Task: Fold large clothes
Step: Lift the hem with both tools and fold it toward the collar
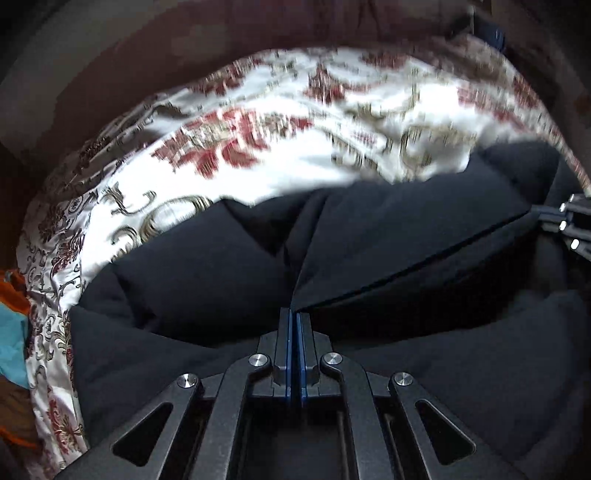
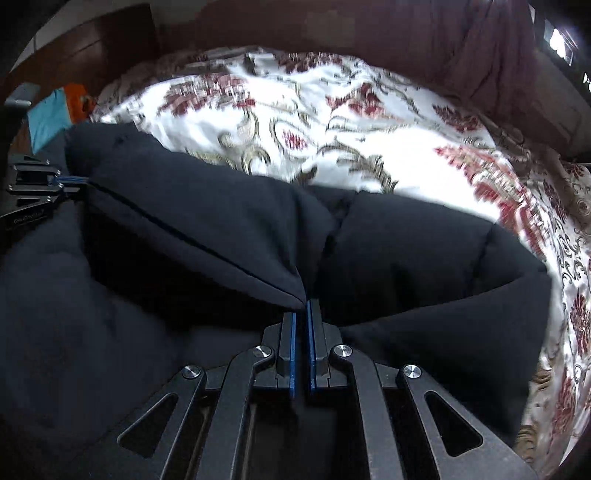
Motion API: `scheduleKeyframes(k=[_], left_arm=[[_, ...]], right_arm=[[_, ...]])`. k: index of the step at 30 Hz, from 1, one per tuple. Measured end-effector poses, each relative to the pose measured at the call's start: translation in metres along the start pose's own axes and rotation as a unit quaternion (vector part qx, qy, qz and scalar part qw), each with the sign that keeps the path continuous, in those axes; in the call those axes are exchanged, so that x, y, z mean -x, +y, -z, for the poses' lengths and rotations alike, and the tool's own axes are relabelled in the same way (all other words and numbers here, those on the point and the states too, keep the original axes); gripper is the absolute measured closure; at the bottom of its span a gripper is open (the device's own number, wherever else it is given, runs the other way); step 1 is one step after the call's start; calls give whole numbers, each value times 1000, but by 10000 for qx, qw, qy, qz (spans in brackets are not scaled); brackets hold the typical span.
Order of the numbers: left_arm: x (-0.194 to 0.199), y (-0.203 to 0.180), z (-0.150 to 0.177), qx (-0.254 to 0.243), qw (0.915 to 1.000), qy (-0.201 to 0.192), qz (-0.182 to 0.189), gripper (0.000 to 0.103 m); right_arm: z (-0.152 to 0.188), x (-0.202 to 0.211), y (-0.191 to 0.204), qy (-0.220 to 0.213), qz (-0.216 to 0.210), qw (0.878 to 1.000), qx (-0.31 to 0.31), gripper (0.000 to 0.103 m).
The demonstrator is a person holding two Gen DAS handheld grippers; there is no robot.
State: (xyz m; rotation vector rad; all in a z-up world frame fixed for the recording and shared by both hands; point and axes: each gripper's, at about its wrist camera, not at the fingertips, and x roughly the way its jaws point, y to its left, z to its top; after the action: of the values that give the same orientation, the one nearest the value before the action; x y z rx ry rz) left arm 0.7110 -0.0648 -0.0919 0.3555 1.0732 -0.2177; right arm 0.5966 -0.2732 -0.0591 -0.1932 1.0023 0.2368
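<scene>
A large black padded garment (image 1: pixel 388 236) lies across a bed; it also fills the right wrist view (image 2: pixel 207 229). My left gripper (image 1: pixel 294 314) is shut on an edge of the garment, which rises taut from its tips. My right gripper (image 2: pixel 304 306) is shut on the same folded edge further along. The edge runs as a straight seam between the two grippers. The right gripper shows at the right edge of the left wrist view (image 1: pixel 569 218). The left gripper shows at the left edge of the right wrist view (image 2: pixel 40 181).
The bed cover (image 1: pixel 258 122) is white with red and gold floral print and shows in the right wrist view too (image 2: pixel 351 122). Orange and teal cloth (image 1: pixel 11 325) lies at the bed's left side. A dark red headboard or curtain (image 2: pixel 406 33) stands behind.
</scene>
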Motion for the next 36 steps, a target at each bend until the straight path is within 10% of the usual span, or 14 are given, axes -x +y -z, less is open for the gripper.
scheduleKeyframes(k=[8, 13, 18, 23, 28, 36], left_arm=[[18, 6, 8, 25, 9992, -374, 129, 96], [65, 20, 17, 17, 9930, -1094, 449, 50], [93, 31, -8, 610, 9751, -1951, 856, 33], [58, 17, -55, 1113, 9767, -1476, 1086, 34], [18, -14, -49, 363, 9883, -796, 1248, 55], [-9, -42, -35, -587, 9949, 78, 822, 56]], right_arm=[[4, 55, -24, -474, -656, 9961, -340, 96], [-16, 88, -53, -1003, -1055, 9860, -810, 93], [-59, 56, -54, -962, -1771, 9650, -1681, 93], [-60, 20, -22, -561, -2161, 9620, -1570, 93], [-44, 4, 9, 137, -1881, 9800, -629, 93], [-35, -35, 16, 1024, -1837, 9766, -447, 96]])
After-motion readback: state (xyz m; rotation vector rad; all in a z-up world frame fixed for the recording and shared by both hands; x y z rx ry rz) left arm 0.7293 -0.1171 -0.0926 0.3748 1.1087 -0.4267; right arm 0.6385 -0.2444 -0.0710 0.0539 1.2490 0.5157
